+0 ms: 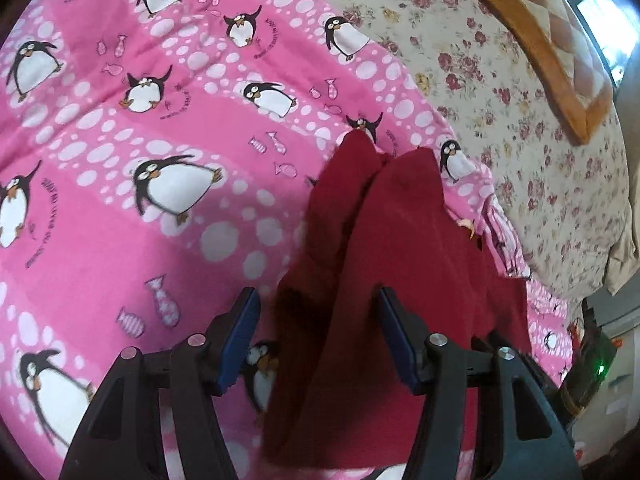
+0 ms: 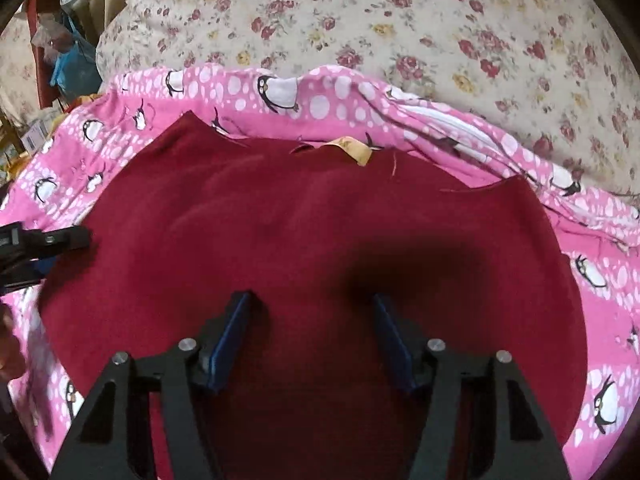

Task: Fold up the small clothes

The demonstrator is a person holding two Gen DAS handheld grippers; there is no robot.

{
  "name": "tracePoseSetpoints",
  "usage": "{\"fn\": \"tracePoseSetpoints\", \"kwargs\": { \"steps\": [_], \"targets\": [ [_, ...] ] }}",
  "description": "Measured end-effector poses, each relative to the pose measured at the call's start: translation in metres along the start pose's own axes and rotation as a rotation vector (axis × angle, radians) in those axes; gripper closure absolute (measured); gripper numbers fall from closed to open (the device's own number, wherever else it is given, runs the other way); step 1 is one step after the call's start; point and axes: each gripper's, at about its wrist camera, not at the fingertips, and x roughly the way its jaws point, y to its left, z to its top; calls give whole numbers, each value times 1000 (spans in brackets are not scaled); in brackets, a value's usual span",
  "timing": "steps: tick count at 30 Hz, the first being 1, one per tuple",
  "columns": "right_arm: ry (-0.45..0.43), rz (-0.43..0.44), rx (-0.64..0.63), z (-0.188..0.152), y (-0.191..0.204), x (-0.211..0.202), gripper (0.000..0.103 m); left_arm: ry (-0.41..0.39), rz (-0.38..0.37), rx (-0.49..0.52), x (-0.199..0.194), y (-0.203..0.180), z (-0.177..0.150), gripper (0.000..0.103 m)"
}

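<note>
A dark red garment (image 2: 304,224) lies spread on a pink penguin blanket (image 2: 320,100). A yellow tag (image 2: 352,148) shows at its far edge. My right gripper (image 2: 312,312) is open just above the middle of the garment, holding nothing. In the left wrist view the same red garment (image 1: 400,240) is bunched in a ridge that runs between the open fingers of my left gripper (image 1: 316,308). The right finger pad (image 1: 394,336) touches the cloth; the jaws are not closed on it. The left gripper also shows in the right wrist view (image 2: 48,240) at the garment's left edge.
The pink blanket (image 1: 140,120) lies on a floral bedsheet (image 1: 500,80) (image 2: 400,20). A quilted cushion with an orange border (image 1: 560,52) sits at the far right. Clutter and a blue bag (image 2: 72,60) stand beyond the bed's left edge. A device with a green light (image 1: 600,368) is at the right.
</note>
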Motion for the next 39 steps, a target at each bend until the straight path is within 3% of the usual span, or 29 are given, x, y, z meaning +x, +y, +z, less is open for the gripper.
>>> {"fn": "tracePoseSetpoints", "kwargs": {
  "steps": [3,6,10,14,18,20,22,25,28,31,33,39],
  "targets": [
    [23,12,-7,5,-2,0,36,-14,-32,12,3,-5,7,64],
    [35,35,1,7,-5,1,34,35,-25,38,19,-6,15,62],
    [26,64,6,5,-8,2,31,62,-34,26,27,-7,22,51],
    [46,64,8,8,-10,-4,31,69,-10,78,34,-17,20,44],
    [-16,67,53,9,-24,-21,32,78,12,119,37,-25,19,43],
    [10,35,33,7,-26,-12,41,84,-19,86,37,-21,22,54],
    [11,24,21,1,-27,-3,42,96,-47,43,35,-14,26,87],
    [-11,15,14,4,-24,-9,47,96,-84,29,30,-14,26,102],
    [-32,45,12,7,-20,-14,49,85,-111,39,21,-22,24,103],
    [-5,21,-9,4,-18,1,50,76,-173,26,8,-31,23,103],
    [-35,24,-8,0,-19,3,49,75,-209,30,-1,-40,21,103],
    [-45,95,53,-2,-32,1,49,70,-233,42,-18,-73,12,103]
  ]
}}
